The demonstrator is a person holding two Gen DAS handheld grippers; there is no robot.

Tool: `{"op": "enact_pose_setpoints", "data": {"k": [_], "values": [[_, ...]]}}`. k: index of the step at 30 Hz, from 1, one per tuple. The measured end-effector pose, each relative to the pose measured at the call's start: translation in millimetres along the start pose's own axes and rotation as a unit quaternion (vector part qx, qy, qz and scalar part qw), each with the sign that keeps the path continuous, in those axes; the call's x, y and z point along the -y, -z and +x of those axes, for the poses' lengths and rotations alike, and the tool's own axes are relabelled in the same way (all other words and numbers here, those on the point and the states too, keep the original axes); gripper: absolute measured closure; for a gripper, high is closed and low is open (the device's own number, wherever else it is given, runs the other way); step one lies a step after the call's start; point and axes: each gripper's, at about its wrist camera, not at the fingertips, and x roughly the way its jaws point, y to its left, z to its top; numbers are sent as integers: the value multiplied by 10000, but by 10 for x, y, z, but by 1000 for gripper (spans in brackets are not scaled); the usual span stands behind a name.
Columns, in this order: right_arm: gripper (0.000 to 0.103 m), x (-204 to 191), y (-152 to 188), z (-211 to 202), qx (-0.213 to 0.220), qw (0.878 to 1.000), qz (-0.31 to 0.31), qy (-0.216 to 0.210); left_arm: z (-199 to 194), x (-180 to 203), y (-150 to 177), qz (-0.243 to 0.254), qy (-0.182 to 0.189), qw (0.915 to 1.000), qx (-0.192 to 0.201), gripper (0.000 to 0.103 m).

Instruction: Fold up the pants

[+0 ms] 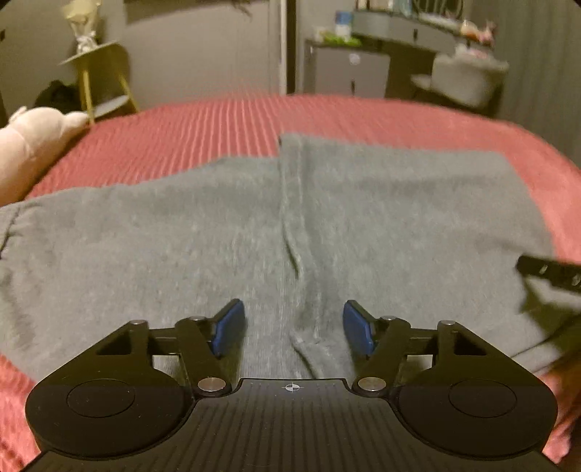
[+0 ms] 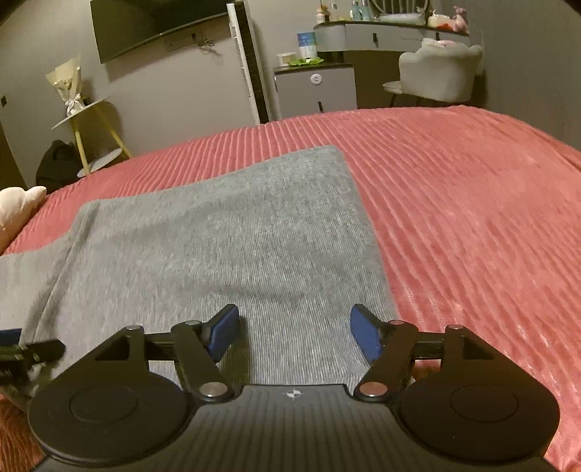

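Here the grey pants (image 1: 225,232) lie flat on the red ribbed bedspread (image 2: 472,203), one part folded over another. Both the left gripper (image 1: 294,326) and right gripper (image 2: 295,332) hover above them, released, nothing between their blue pads.

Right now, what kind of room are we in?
Most likely a bedroom. The grey pants lie on a bed with a red ribbed blanket, and a vanity desk with a soft chair stands behind it.
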Motion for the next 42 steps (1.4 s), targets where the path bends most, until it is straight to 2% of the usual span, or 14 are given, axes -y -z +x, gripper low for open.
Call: {"op": "enact_pose_setpoints", "data": {"k": [2,5,9,14,19,21,23,25,27,31,34,36,38,42], "values": [[24,13,7,-46,42,9999,101,-36,-48,-27,55,38,-2,10000,-58,35],[17,30,1,-63,78,9998,145,-58,26,-42,130,243,-318,9991,-160,23],[9,-11,8,-25,-68,10000,-4,-38,19,-116,88,-230,-326,9988,-286,22],[5,-174,47,1,-143,9985,-486,221,-24,-144,96,-275,-396,9984,-291,20],[4,-257,82,19,-167,9958,-791,441,-155,-273,70,-638,-482,9962,-342,15],[4,-309,110,45,-201,9934,-983,553,-232,-329,47,-667,-570,9958,-264,16],[4,-344,133,67,-229,9917,-1115,602,-334,-435,-3,-762,-871,9933,-11,16],[4,-331,130,69,-231,9919,-1107,583,-442,-676,-45,-1152,-969,9884,209,16],[4,-297,123,77,-252,9931,-1013,532,-517,-1009,-56,-1752,-921,9796,349,15],[4,-278,127,85,-233,9941,-936,500,-563,-1834,74,-3033,-941,9476,351,18],[4,-295,140,91,-198,9939,-960,511,-547,-2253,257,-3618,-1028,9262,261,24],[4,-280,135,100,-181,9944,-931,474,-485,-2436,395,-4090,-838,9086,149,34],[4,-262,123,112,-169,9948,-902,436,-373,-2582,477,-4491,-429,8924,27,35],[4,-258,115,133,-133,9952,-887,404,-251,-2757,520,-4969,-231,8674,152,35]]}}
